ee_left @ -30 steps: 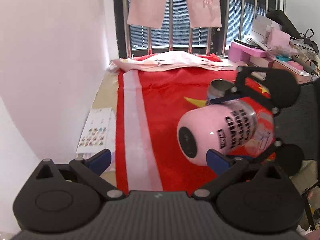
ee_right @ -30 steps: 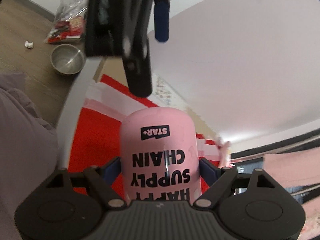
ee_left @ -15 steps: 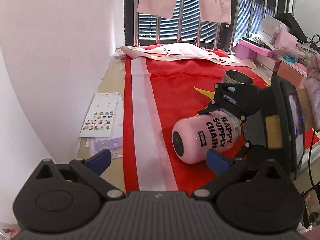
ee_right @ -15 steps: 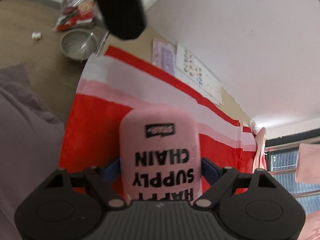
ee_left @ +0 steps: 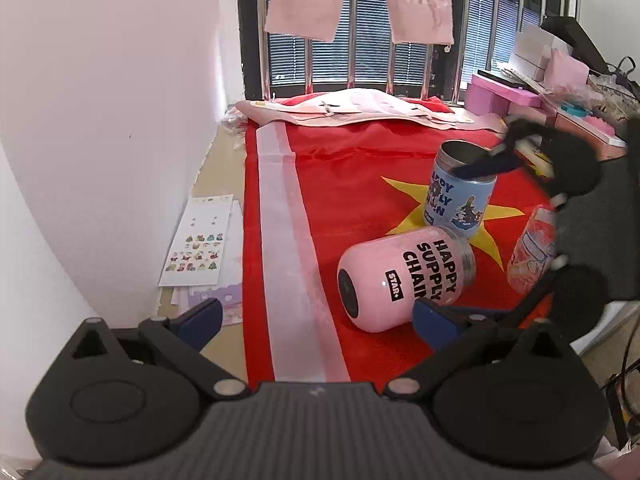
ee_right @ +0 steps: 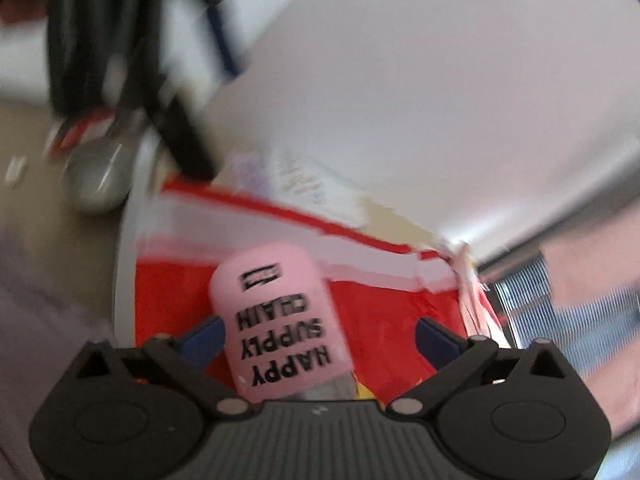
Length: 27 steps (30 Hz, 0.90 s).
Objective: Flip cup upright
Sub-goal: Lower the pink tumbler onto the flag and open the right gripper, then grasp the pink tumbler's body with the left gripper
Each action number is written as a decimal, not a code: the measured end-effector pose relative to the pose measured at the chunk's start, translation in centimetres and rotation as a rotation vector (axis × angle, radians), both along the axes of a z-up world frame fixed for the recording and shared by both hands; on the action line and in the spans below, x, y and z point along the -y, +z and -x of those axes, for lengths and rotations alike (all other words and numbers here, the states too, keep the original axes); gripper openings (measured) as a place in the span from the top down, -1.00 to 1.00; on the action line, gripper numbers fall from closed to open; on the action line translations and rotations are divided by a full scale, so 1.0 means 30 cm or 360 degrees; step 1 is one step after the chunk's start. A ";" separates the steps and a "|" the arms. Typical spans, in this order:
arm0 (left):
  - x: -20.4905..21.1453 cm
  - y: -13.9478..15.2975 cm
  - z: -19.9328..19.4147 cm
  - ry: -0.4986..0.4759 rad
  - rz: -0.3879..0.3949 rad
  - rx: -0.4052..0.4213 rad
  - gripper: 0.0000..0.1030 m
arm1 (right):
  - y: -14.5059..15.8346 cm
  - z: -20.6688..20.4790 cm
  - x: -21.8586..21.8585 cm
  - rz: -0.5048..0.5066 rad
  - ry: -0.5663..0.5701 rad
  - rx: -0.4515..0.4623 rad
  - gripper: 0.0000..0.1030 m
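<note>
A pink cup printed "HAPPY SUPPLY CHAIN" lies on its side on the red cloth, base towards the left wrist camera. In the right wrist view the pink cup lies between the open fingers of my right gripper, touching neither pad clearly. My right gripper shows blurred at the right of the left wrist view, behind the cup. My left gripper is open and empty, its right pad just in front of the cup.
A blue cup stands upright behind the pink one. A clear pink cup sits to the right. Sticker sheets lie by the white wall. Window bars, folded cloth and boxes are at the back. A metal bowl is on the floor.
The right gripper has opened and let go of the pink cup, which now lies on the cloth. The right gripper has pulled back, uncovering the blue cup.
</note>
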<state>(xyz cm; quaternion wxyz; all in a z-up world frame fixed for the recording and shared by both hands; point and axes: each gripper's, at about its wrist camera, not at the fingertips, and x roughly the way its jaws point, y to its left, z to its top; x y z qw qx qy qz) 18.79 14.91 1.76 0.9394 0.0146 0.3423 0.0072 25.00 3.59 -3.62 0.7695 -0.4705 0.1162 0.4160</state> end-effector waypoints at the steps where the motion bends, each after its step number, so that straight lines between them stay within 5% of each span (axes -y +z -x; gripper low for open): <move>1: 0.003 0.001 0.000 -0.0005 -0.0006 0.0001 -1.00 | 0.024 0.010 0.024 -0.0098 -0.0060 -0.0031 -1.00; 6: 0.023 -0.003 -0.010 -0.0029 -0.0033 -0.0010 -1.00 | 0.106 0.086 0.150 -0.0524 -0.0330 -0.0141 -1.00; 14: 0.065 -0.008 -0.037 -0.0125 -0.0128 -0.0035 -1.00 | 0.095 0.131 0.284 -0.0908 -0.0667 -0.0343 -1.00; 17: 0.096 -0.011 -0.067 -0.0223 -0.0215 -0.0043 -1.00 | 0.072 0.143 0.325 -0.0986 -0.0745 -0.0443 -1.00; 27: 0.273 -0.082 -0.225 -0.0801 -0.0628 -0.0139 -1.00 | 0.040 0.106 0.412 -0.1050 -0.0881 -0.0424 -1.00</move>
